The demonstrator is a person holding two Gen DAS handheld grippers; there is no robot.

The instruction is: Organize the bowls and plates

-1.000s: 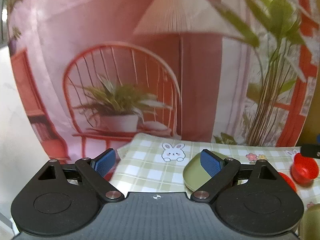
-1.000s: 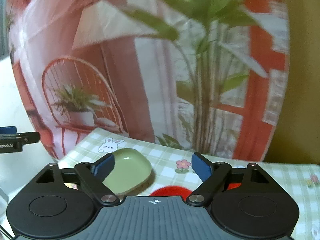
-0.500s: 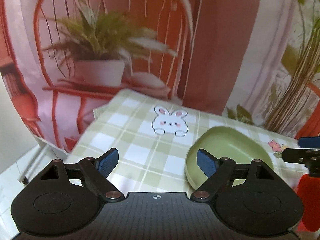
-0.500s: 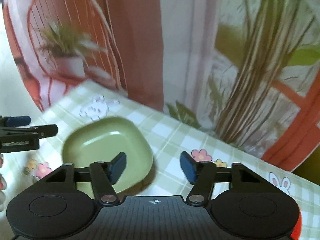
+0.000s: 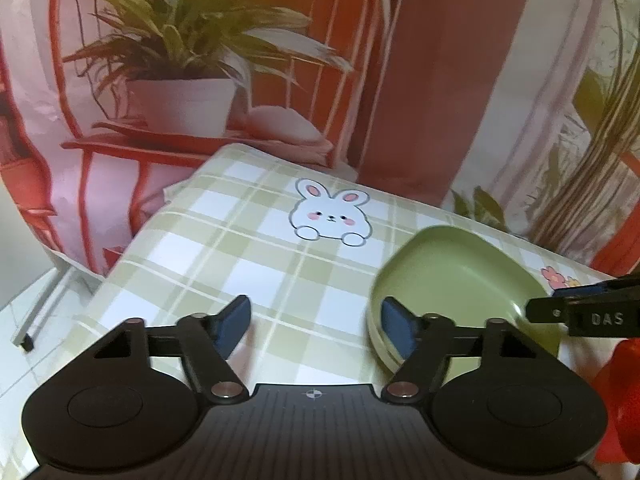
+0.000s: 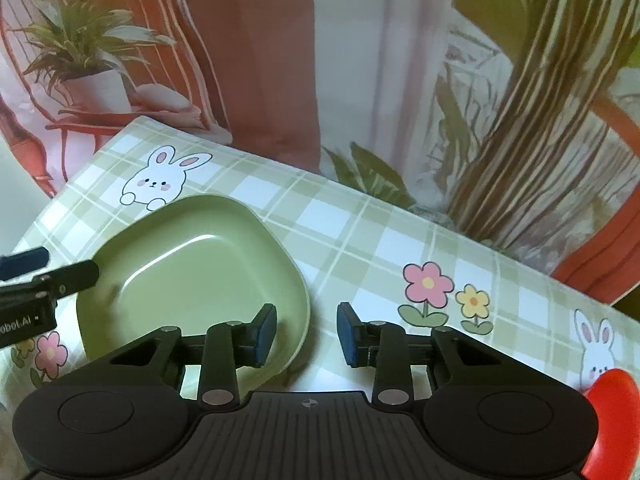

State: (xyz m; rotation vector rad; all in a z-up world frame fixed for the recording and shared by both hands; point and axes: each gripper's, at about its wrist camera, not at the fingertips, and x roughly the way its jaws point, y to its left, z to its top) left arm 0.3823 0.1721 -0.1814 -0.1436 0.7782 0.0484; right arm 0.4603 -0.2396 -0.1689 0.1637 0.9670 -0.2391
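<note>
Broadly, a green-checked tablecloth (image 6: 360,240) covers the table, printed backdrop (image 6: 260,60) of plants and a chair behind. Green plate (image 6: 192,272) lies flat on the cloth, near the rabbit print (image 6: 160,180).

Right gripper (image 6: 306,334): jaws apart, nothing between them; its left finger hangs over the plate's near rim, the right finger over bare cloth. Only this view shows the flower prints (image 6: 444,296).

Left gripper (image 5: 314,328): jaws wide, empty, right pad at the plate (image 5: 460,280) edge; contact unclear. Only this view shows tiled floor (image 5: 24,320) past the table's left edge.

Red dish (image 6: 612,420) at lower right, mostly cut off.
</note>
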